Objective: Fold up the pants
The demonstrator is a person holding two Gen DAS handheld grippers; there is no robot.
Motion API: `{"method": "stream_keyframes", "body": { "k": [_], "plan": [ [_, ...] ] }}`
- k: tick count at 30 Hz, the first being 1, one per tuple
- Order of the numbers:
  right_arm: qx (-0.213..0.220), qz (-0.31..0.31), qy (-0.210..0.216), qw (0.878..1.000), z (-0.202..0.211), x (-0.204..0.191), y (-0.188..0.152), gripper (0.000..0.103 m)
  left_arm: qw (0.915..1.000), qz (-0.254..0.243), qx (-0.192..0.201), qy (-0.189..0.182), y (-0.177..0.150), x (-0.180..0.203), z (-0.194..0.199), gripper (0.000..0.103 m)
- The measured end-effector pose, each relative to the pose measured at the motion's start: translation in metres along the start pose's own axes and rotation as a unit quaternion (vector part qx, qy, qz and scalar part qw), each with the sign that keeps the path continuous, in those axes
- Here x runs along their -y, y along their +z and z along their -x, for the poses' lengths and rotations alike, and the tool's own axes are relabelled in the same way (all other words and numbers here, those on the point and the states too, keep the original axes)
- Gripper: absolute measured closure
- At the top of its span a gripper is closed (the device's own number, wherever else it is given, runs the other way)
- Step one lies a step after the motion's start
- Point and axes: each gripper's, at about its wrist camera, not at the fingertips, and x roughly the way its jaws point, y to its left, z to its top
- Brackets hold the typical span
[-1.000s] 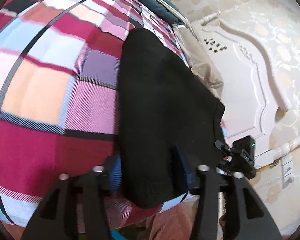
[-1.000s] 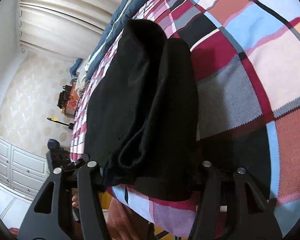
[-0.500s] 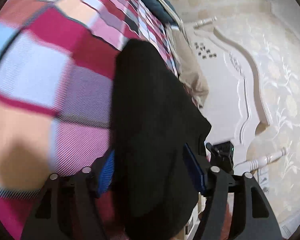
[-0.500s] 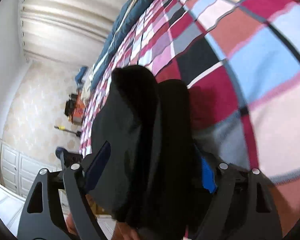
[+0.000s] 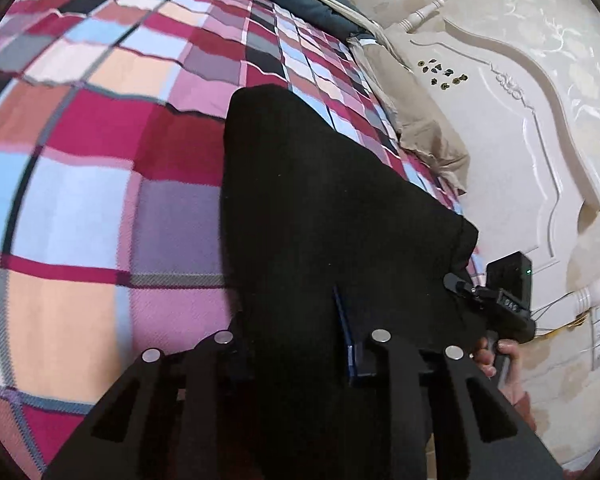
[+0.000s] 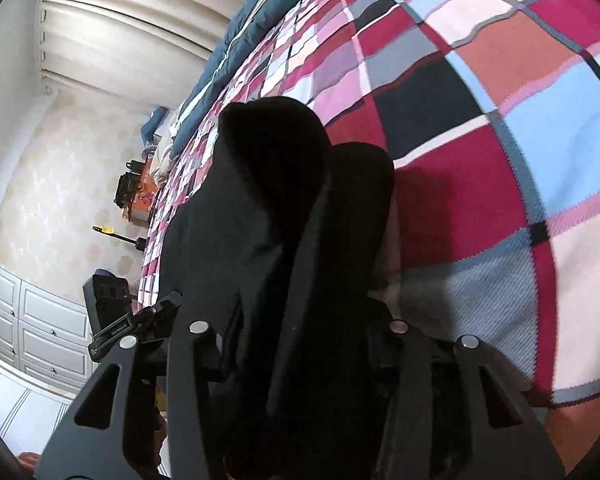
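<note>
The black pants (image 5: pixel 320 200) lie folded lengthwise on a plaid bedspread (image 5: pixel 100 160), reaching away from me. My left gripper (image 5: pixel 296 340) is shut on the near end of the pants, and cloth fills the gap between its fingers. In the right wrist view the pants (image 6: pixel 276 208) show as two thick folds. My right gripper (image 6: pixel 304 344) is shut on the near end too, with cloth bunched over its fingers. The right gripper body also shows in the left wrist view (image 5: pixel 504 300), held by a hand.
A white carved headboard (image 5: pixel 520 140) and a beige pillow (image 5: pixel 420 120) stand at the right of the left view. A dark blue duvet (image 6: pixel 252 40) lies along the bed's far side. White drawers (image 6: pixel 32 320), curtains and a cluttered stand (image 6: pixel 136 196) are left in the right view.
Both grippers slid over the near end of the pants and closed on it. The cloth now bunches between the fingers and the end is lifted slightly.
</note>
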Motion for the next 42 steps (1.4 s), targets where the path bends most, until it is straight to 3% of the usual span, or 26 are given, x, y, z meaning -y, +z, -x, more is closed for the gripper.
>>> {"method": "stream_keyframes", "body": {
  "k": [14,25,29,31,36,42],
  "plan": [
    [-0.031,0.022,0.015,0.999,-0.053,-0.038,0.001,0.059,0.9991,0.033,0.023,0.014,0.001,-0.049,0.038,0.073],
    [-0.032,0.020,0.020,0.999,-0.056,-0.039,0.000,0.059,0.9990,0.035,0.026,0.006,-0.001,-0.053,0.040,0.072],
    [-0.031,0.015,0.029,0.999,-0.053,-0.034,-0.001,0.051,0.9990,0.022,0.032,-0.022,-0.002,-0.054,0.045,0.057],
    [-0.032,0.015,0.034,0.999,-0.047,-0.031,0.001,0.046,0.9980,0.024,0.041,-0.041,-0.002,-0.058,0.050,0.041],
    [0.005,-0.016,0.049,0.999,-0.026,-0.013,0.020,0.028,0.9951,0.038,0.065,-0.063,0.017,-0.074,0.060,0.034],
    [-0.019,0.009,0.033,0.999,-0.054,-0.024,0.051,0.017,0.9923,0.074,0.048,-0.088,0.061,-0.091,0.032,0.030]
  ]
}}
